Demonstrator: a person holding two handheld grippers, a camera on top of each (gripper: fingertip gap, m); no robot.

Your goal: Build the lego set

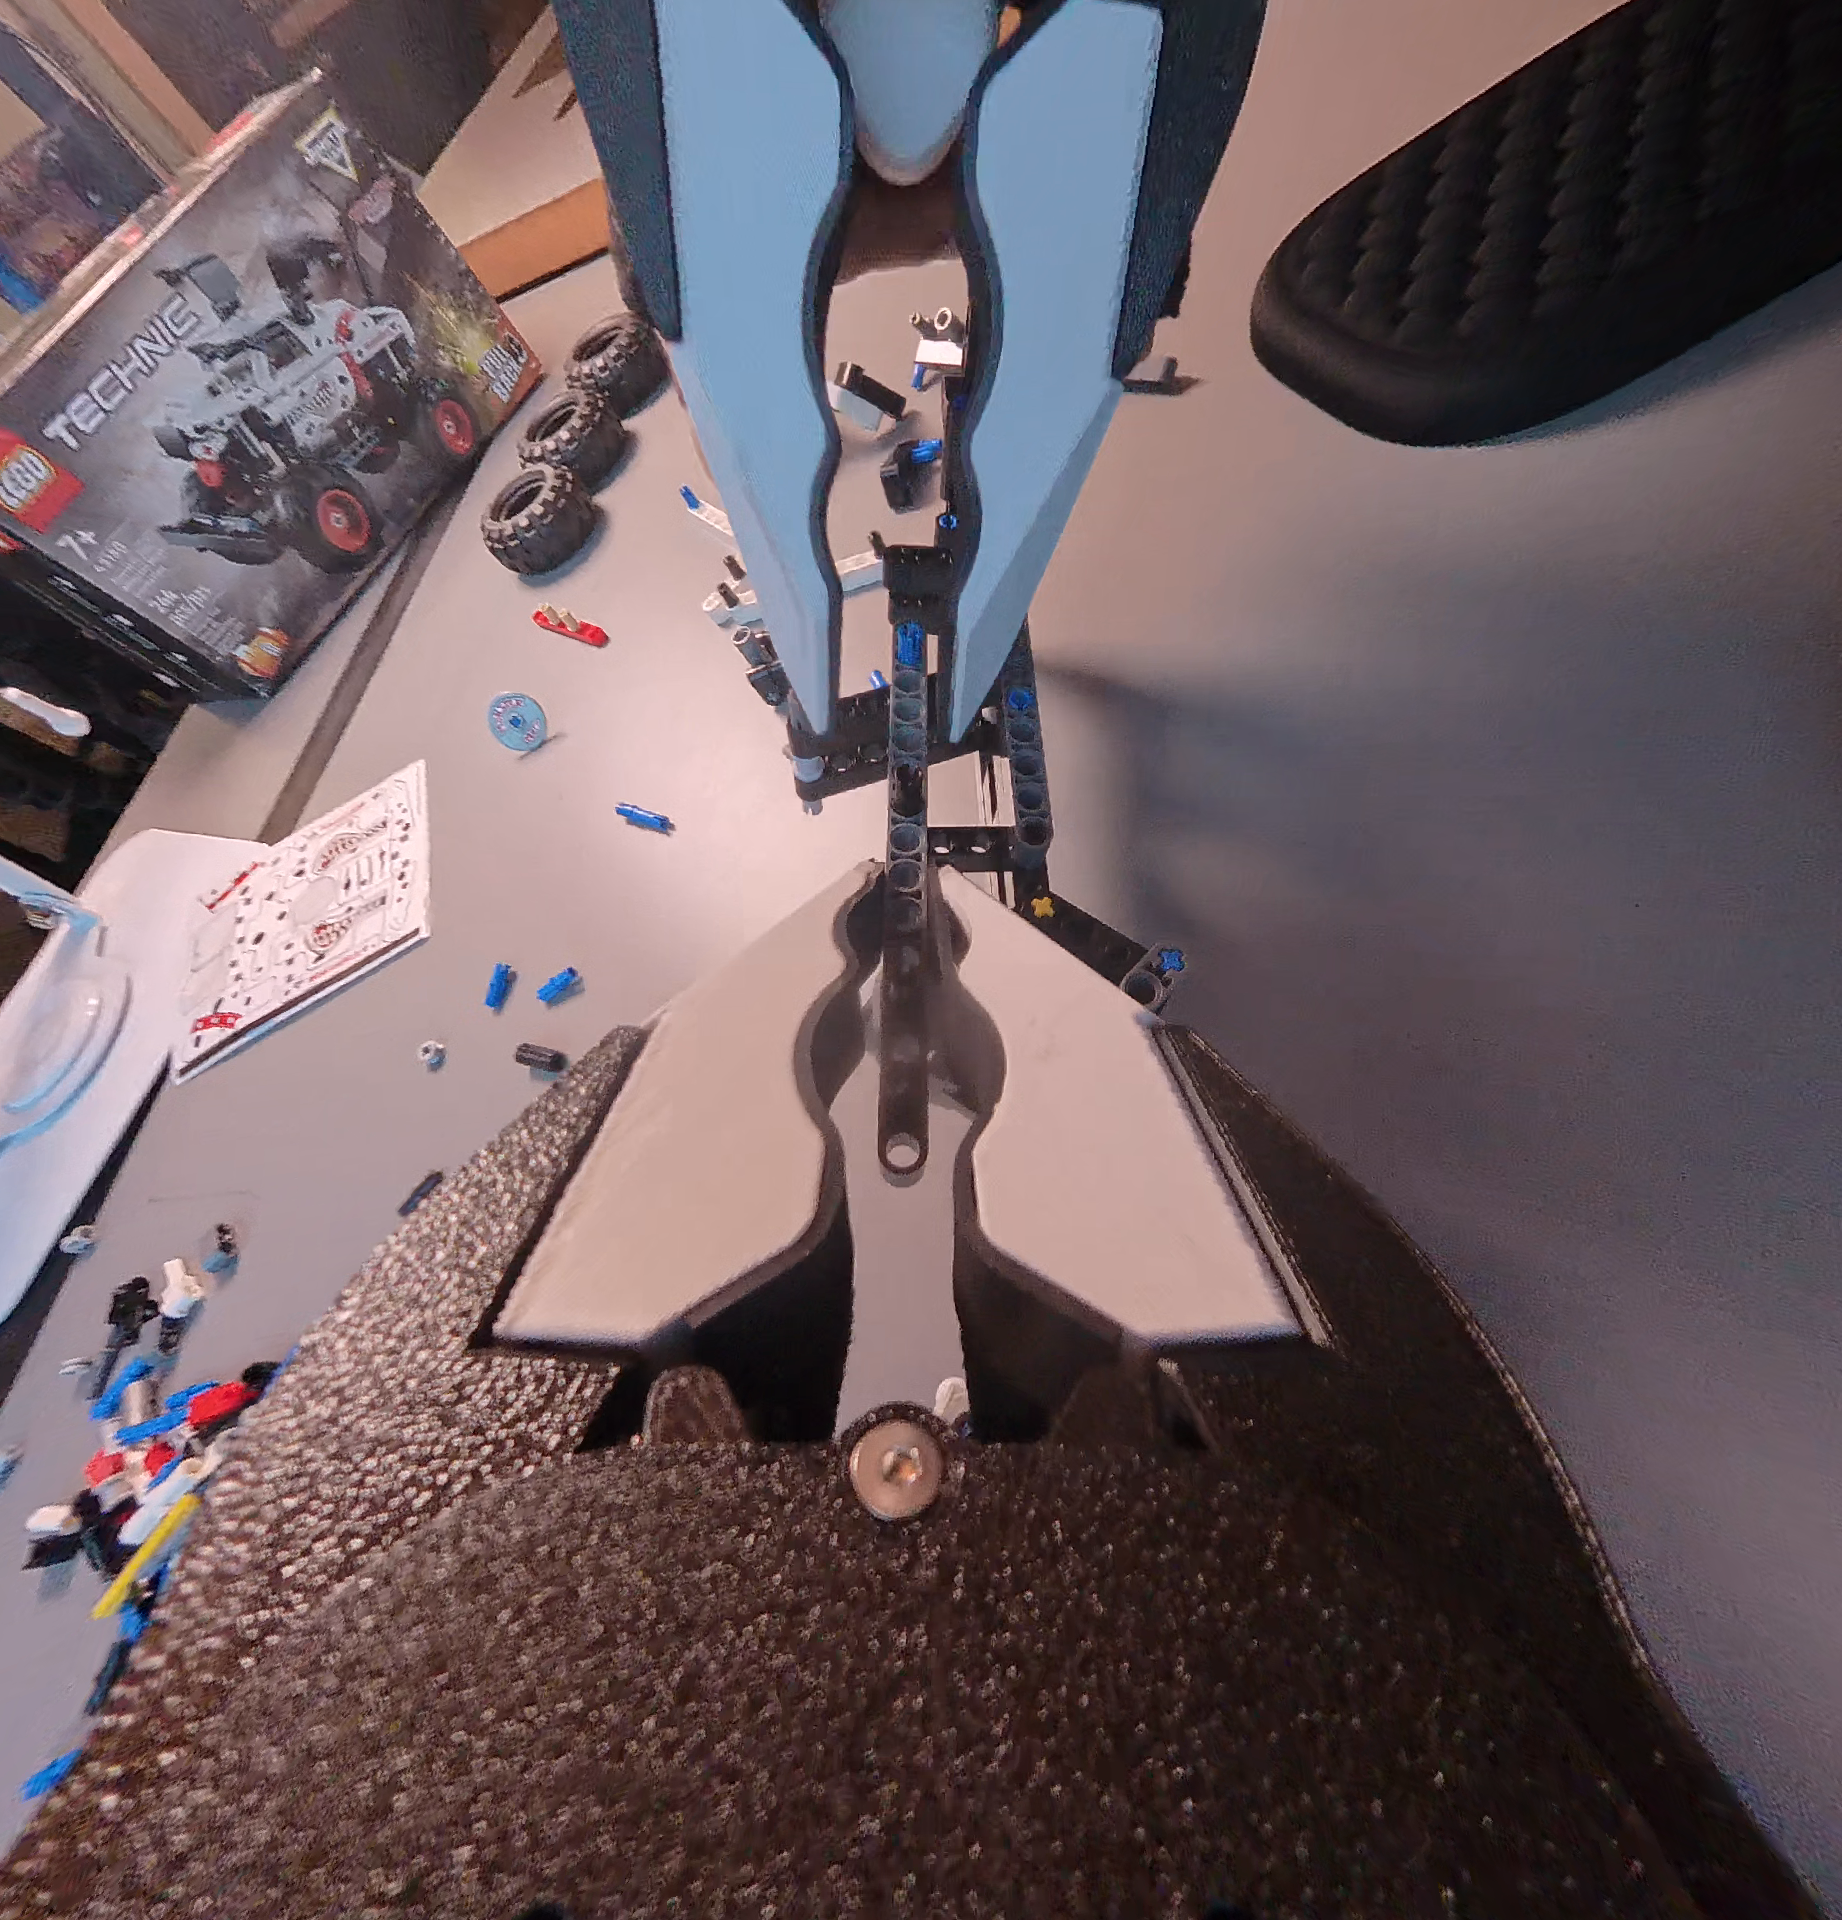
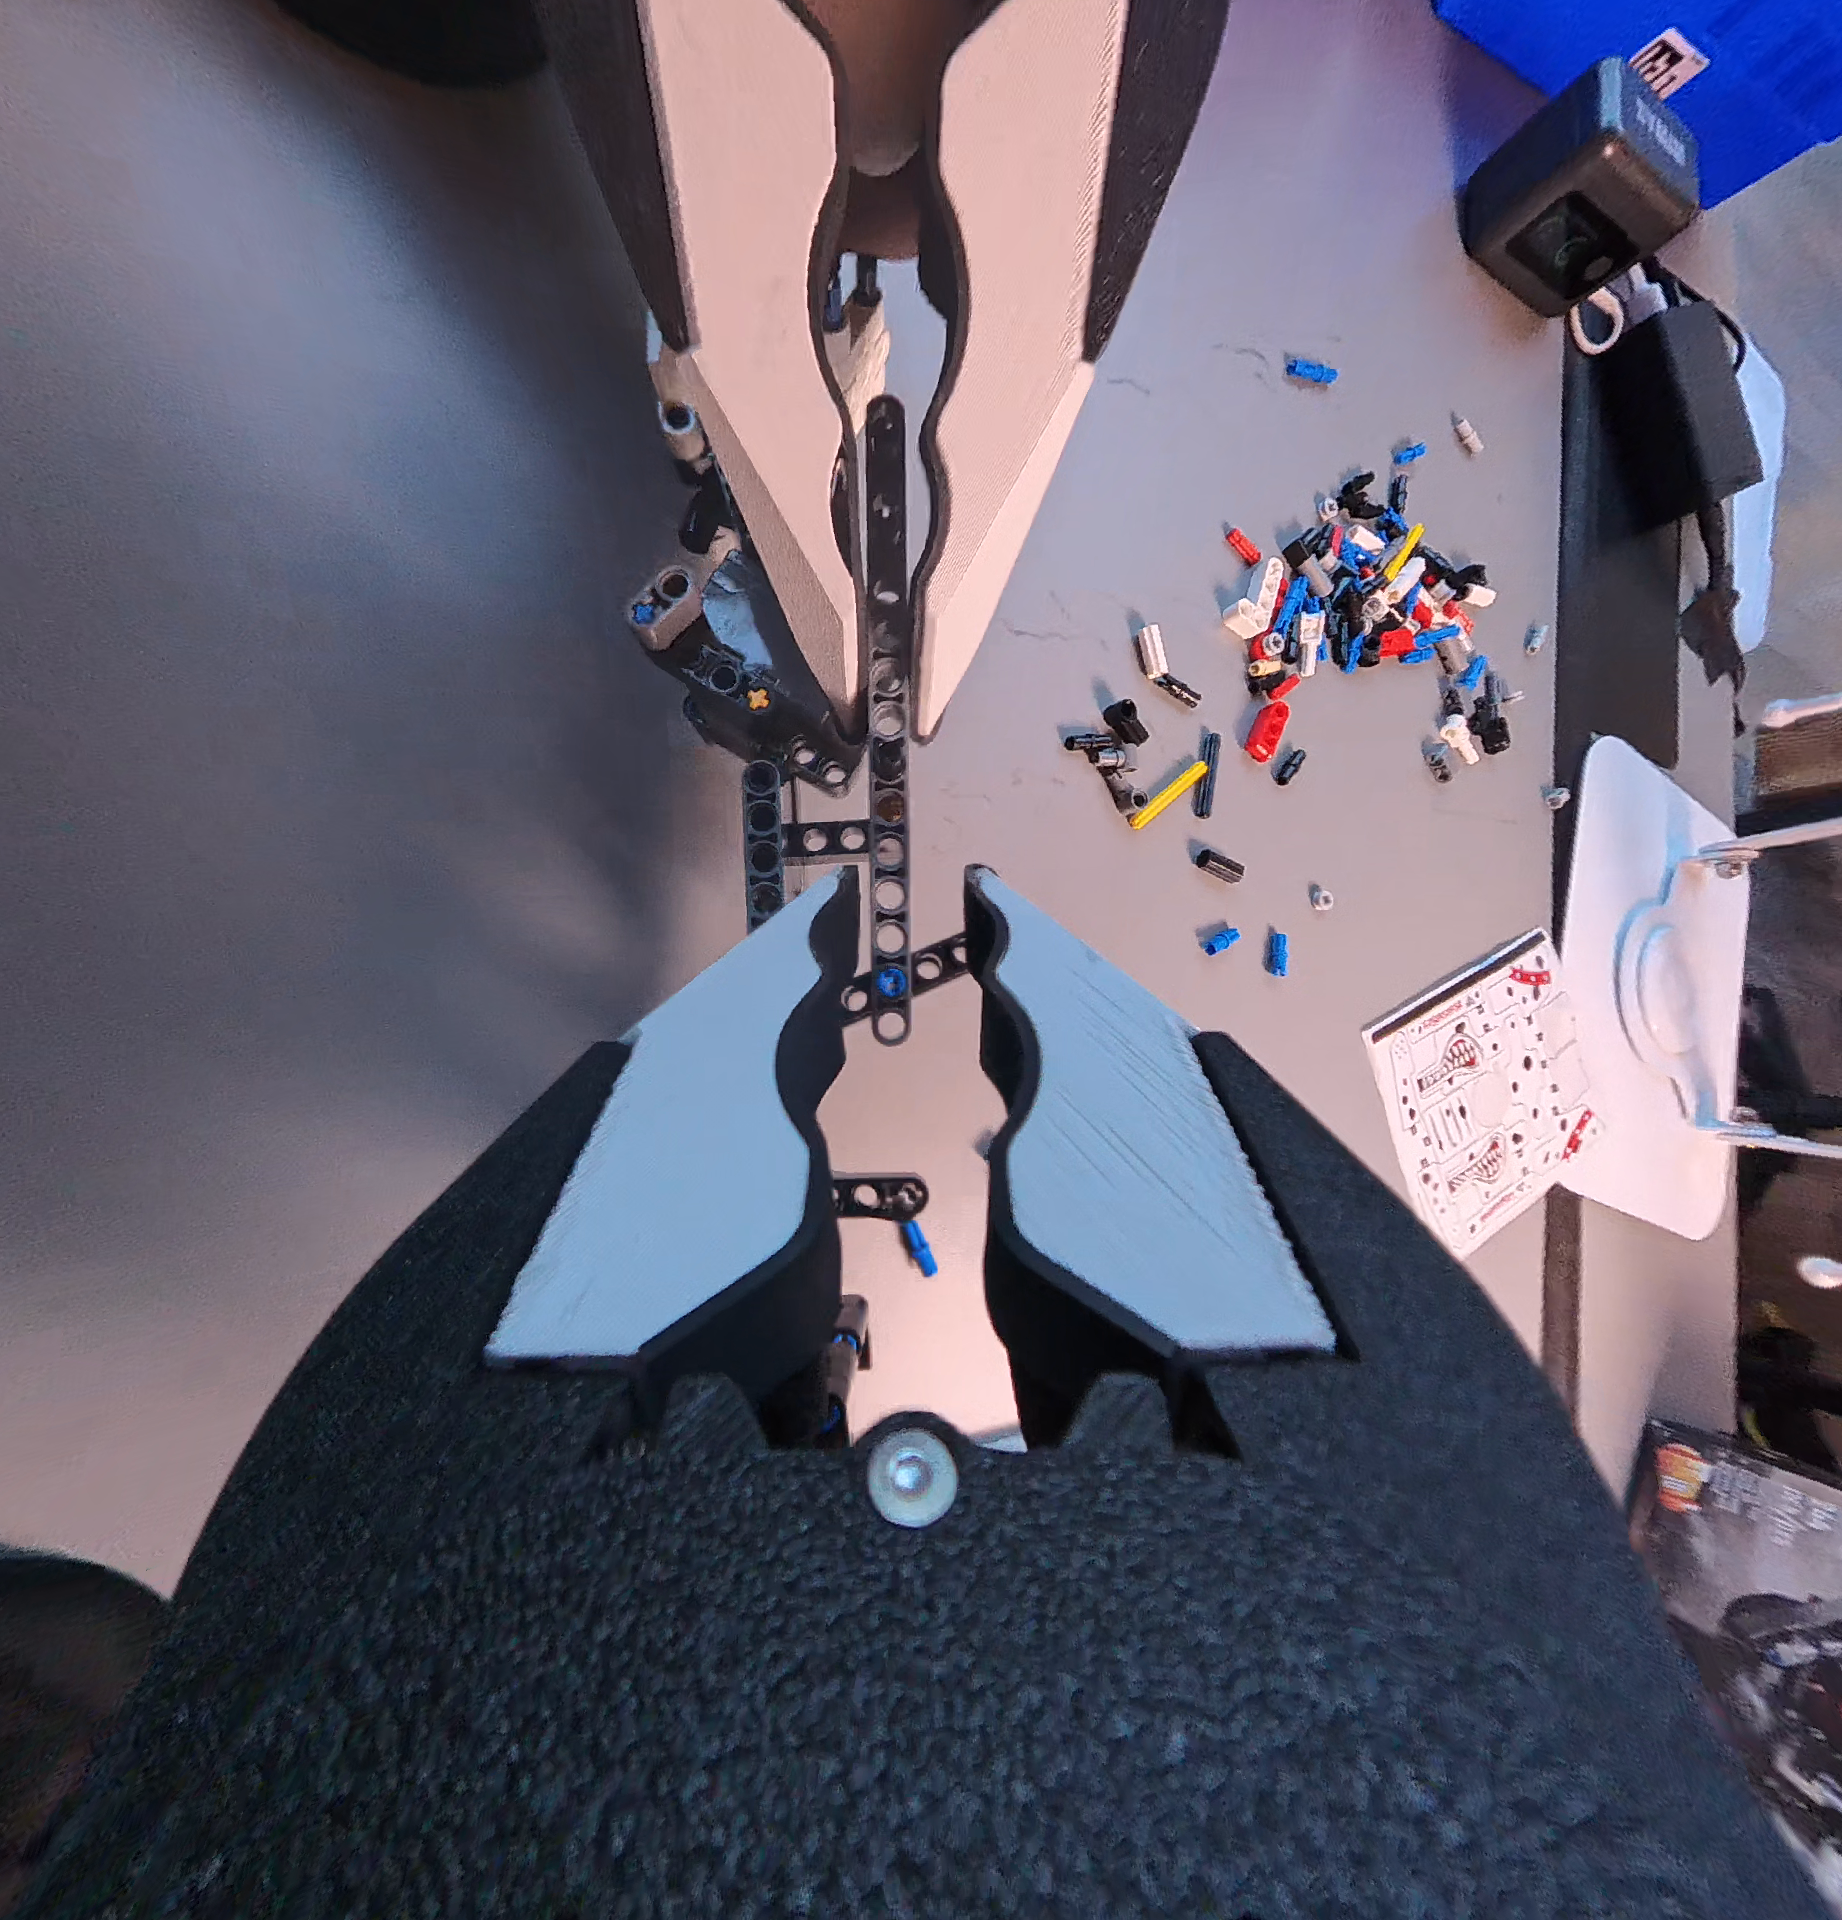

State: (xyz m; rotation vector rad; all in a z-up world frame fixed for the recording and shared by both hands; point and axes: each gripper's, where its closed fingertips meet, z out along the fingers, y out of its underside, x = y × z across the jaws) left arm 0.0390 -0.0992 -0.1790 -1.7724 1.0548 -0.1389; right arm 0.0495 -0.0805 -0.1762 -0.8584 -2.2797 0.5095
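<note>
A long black holed beam (image 1: pixel 904 1039) runs between my left gripper's fingers and out over a black Technic frame (image 1: pixel 1026 790) with blue pins on the grey table. My left gripper (image 1: pixel 906 883) is shut on this beam. In the right wrist view the beam (image 2: pixel 889 914) lies along the frame (image 2: pixel 766 831), and the left gripper comes in from the top, clamped on it. My right gripper (image 2: pixel 912 878) is open, its fingers on either side of the beam's end without closing on it. It also shows at the top of the left wrist view (image 1: pixel 889 722).
The set's box (image 1: pixel 221 416) and three black tyres (image 1: pixel 543 520) stand at the left. A sticker sheet (image 2: pixel 1478 1091), a pile of loose parts (image 2: pixel 1364 592), a white stand base (image 2: pixel 1644 987) and a black camera (image 2: pixel 1582 187) lie right. A black chair (image 1: pixel 1571 208) is beyond the table. The tips of both grippers are at nearly the same place.
</note>
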